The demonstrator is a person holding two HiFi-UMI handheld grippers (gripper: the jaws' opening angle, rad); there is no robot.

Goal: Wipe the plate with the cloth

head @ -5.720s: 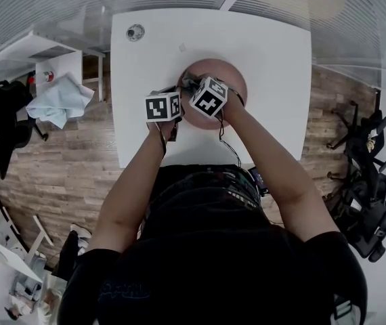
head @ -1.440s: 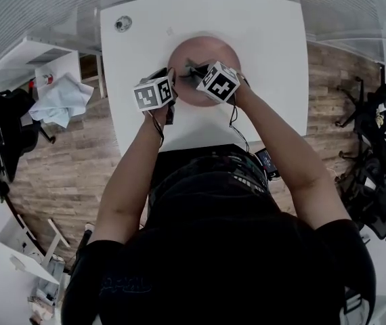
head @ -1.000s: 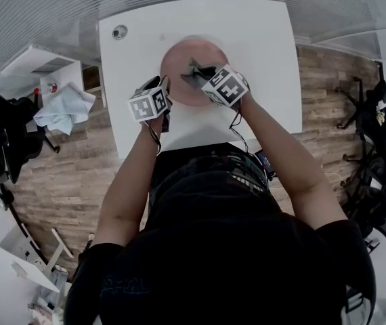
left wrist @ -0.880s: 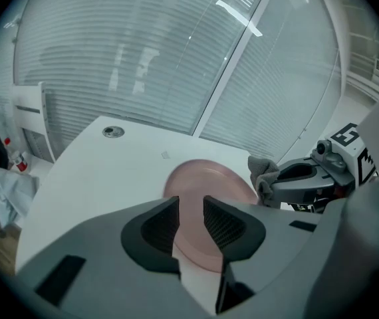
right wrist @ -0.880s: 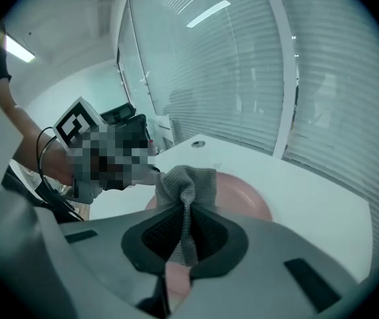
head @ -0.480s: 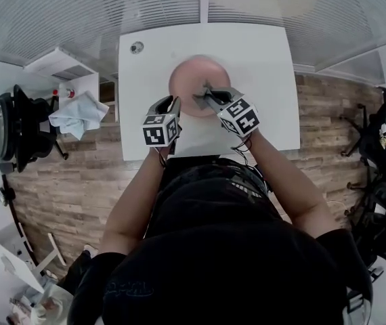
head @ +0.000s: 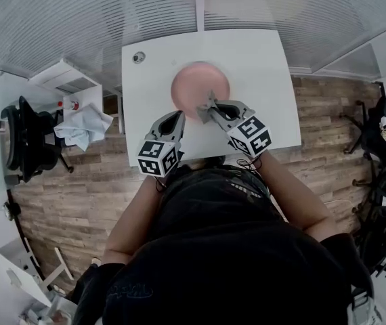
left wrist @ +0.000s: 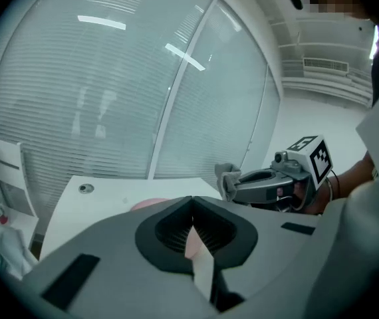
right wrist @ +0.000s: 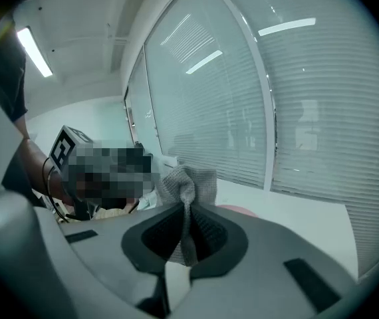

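Both grippers have lifted off the plate [head: 200, 87] and drawn back toward the person. The plate now sits alone on the white table [head: 267, 59].

Left gripper [left wrist: 191, 205]: jaws have snapped together, nothing between them.

Right gripper [right wrist: 186, 228]: clamped on the cloth [right wrist: 188, 178], held in the air by the plate's near rim.

The wiping is probably finished, though the plate's surface is too small to judge.

Plate: round, smooth, pink. Cloth: grey, woven, bunched, limp.
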